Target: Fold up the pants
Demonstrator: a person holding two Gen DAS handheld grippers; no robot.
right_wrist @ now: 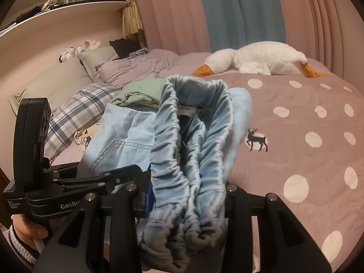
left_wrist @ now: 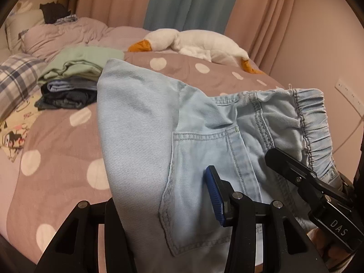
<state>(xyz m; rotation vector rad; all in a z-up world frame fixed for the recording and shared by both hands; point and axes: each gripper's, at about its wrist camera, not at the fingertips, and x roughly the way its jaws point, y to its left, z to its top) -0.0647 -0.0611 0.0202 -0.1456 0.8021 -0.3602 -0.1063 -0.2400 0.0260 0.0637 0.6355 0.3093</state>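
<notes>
Light blue denim pants (left_wrist: 136, 125), folded into a thick bundle, hang above the dotted bed cover (left_wrist: 56, 136). My left gripper (left_wrist: 163, 193) is shut on the bundle near the back pocket (left_wrist: 200, 159); its blue pad (left_wrist: 213, 195) presses the cloth and the other finger is hidden behind it. In the right wrist view my right gripper (right_wrist: 188, 193) is shut on the gathered elastic waistband (right_wrist: 200, 118) of the pants (right_wrist: 122, 132). The right gripper (left_wrist: 286, 166) shows at the waistband (left_wrist: 314, 118) in the left wrist view, and the left gripper (right_wrist: 127, 173) shows beside the pocket in the right.
A pile of folded clothes (left_wrist: 70, 84) (right_wrist: 141, 93) sits on the bed behind the pants. Beyond lie a white goose plush (left_wrist: 200, 43) (right_wrist: 261, 56), a plaid pillow (left_wrist: 16, 79) (right_wrist: 84, 109) and a rumpled duvet (right_wrist: 141, 63). A hand (right_wrist: 29, 227) holds the left gripper.
</notes>
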